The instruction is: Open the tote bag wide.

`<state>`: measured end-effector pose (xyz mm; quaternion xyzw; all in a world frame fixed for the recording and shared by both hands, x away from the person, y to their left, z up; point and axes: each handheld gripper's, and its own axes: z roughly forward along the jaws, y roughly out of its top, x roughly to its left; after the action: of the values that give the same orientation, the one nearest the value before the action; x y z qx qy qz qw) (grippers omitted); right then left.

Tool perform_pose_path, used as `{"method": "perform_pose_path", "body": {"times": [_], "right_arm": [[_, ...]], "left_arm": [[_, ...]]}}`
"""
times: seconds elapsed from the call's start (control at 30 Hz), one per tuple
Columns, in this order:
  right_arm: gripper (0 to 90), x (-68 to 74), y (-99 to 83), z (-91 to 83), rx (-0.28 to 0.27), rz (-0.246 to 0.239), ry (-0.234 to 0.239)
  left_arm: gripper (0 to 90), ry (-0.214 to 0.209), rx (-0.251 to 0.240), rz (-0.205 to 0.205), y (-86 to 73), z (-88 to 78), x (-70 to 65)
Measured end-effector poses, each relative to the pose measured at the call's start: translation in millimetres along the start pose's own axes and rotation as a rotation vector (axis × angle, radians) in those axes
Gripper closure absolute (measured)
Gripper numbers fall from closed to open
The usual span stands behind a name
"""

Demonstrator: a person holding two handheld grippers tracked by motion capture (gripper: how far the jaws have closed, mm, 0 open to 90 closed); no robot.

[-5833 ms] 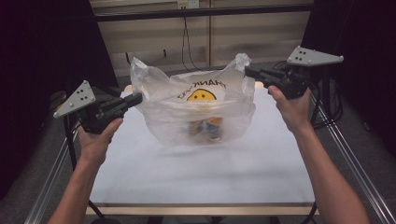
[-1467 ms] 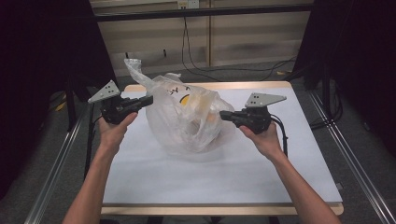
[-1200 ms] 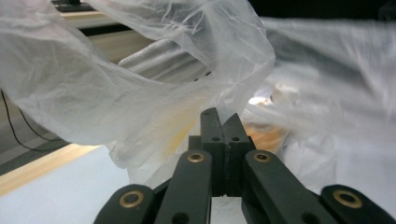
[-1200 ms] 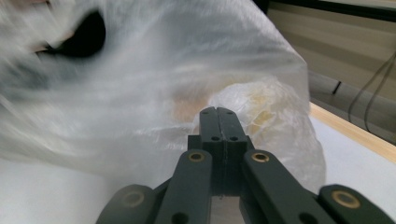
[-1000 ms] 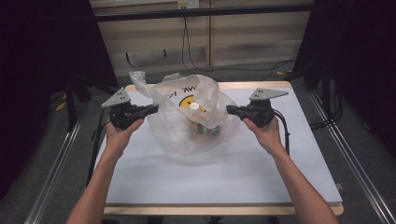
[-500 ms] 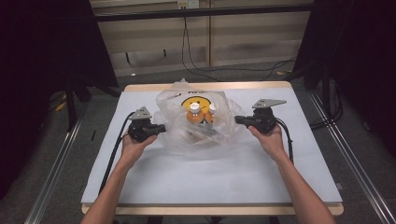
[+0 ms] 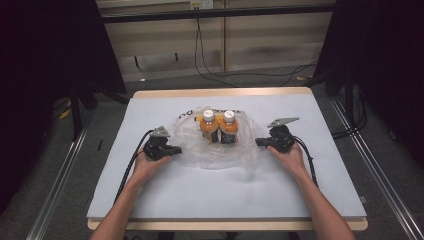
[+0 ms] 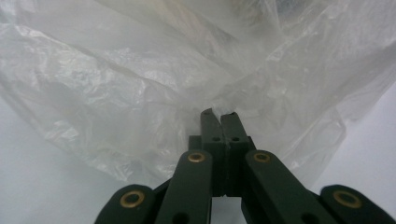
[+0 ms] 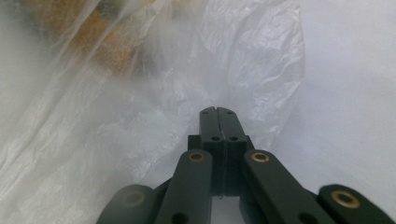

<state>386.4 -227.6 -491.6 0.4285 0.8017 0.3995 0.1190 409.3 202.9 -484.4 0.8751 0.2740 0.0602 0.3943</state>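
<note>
One broad table [image 7: 150, 200] with a pale grey-blue top and a wooden edge takes up most of the high view, and on it, a little past the middle, we see a clear plastic bag [image 7: 215, 150] lying collapsed and spread flat on the surface. Inside the bag we find two orange bottles [image 7: 218, 129] with white caps, standing side by side and touching, towards the far part of the plastic; some dark lettering on the bag shows just behind them.

At the bag's left edge we hold the left gripper [image 7: 172, 150], low over the table, with its cable trailing back along our forearm. In the left gripper view its jaws stand pressed together, and the crumpled film of the bag [image 8: 140, 93] bunches right at their tips, so we read them as clamped on the plastic.

At the bag's right edge we hold the right gripper [image 7: 260, 142], also low, its grey three-cornered plate on top. In the right gripper view its jaws are likewise pressed together with the bag [image 9: 140, 116] gathered at their tips, and the blurred orange of the bottles [image 9: 93, 46] shows through the film at upper left
</note>
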Motion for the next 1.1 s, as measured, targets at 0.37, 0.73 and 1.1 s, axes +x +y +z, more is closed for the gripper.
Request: {"method": "perform_pose_path", "body": {"times": [0.37,0.73,1.1], "right_arm": [[63.9,11.9,9.0,-29.6,-0.079,-0.032,0.032],[59.2,32.1,29.2,-90.8,-0.26,-0.066,0.084],[83.4,90.7,86.4,-80.5,-0.264,-0.228,0.22]], "left_arm": [[71.0,-0.01,-0.071,0.018,-1.4,-28.7,-8.5],[58.1,0.007,-0.236,0.044,9.5,-78.4,-27.6],[77.0,-0.009,-0.241,0.141,86.8,-54.4,-39.0]]}}
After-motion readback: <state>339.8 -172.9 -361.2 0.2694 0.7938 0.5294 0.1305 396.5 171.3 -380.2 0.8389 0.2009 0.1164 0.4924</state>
